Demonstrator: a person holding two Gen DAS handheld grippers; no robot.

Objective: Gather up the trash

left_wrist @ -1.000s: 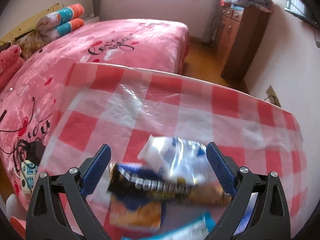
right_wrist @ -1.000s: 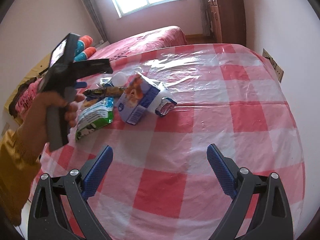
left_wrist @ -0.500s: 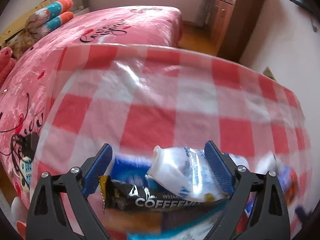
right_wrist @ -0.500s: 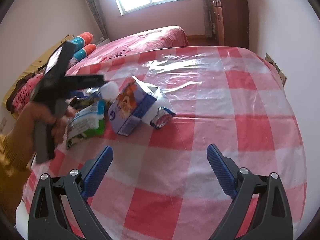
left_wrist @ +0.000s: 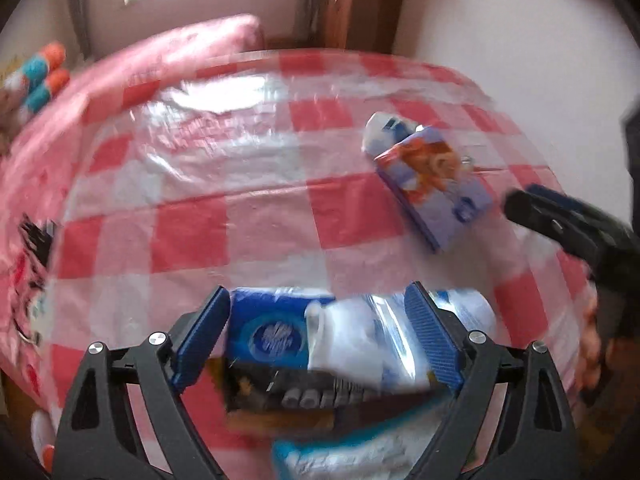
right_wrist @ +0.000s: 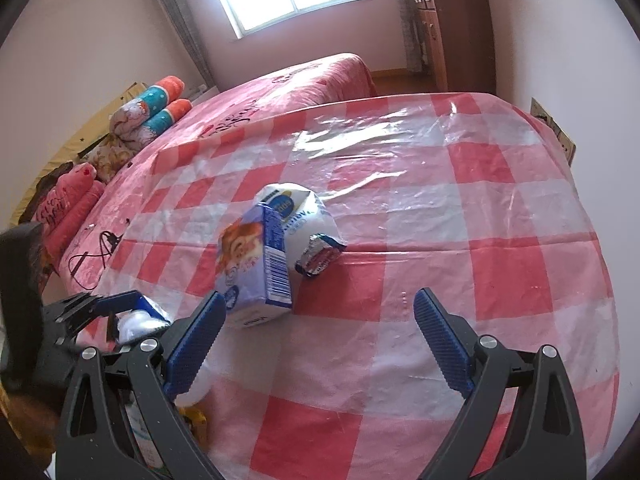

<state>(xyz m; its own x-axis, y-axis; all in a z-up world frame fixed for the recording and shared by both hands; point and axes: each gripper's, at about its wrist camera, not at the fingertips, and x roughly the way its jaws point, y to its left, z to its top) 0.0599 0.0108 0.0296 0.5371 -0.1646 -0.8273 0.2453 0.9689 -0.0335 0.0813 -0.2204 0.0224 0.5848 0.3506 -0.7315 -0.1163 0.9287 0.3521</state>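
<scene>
My left gripper point(left_wrist: 318, 338) is open over a pile of wrappers at the near table edge: a blue packet point(left_wrist: 274, 334), a crumpled white plastic bag point(left_wrist: 360, 344) and a dark coffee sachet point(left_wrist: 304, 398) lie between its jaws, not gripped. A purple-blue carton point(right_wrist: 256, 264) stands on the checkered table point(right_wrist: 460, 208) with a white bag point(right_wrist: 304, 216) behind it and a small crumpled foil wrapper point(right_wrist: 320, 254) beside it. The carton also shows in the left wrist view point(left_wrist: 436, 184). My right gripper point(right_wrist: 316, 338) is open and empty, just in front of the carton.
A pink bed point(right_wrist: 280, 92) with rolled pillows point(right_wrist: 156, 112) lies beyond the table. A wooden dresser point(right_wrist: 452, 20) stands at the far wall on the right. A wall socket point(right_wrist: 554, 132) is beside the table's right edge. A cable point(right_wrist: 92, 250) lies on the bed.
My left gripper swung right, so the carton and the right gripper now show in its view. My right gripper moved forward, closer to the carton.
</scene>
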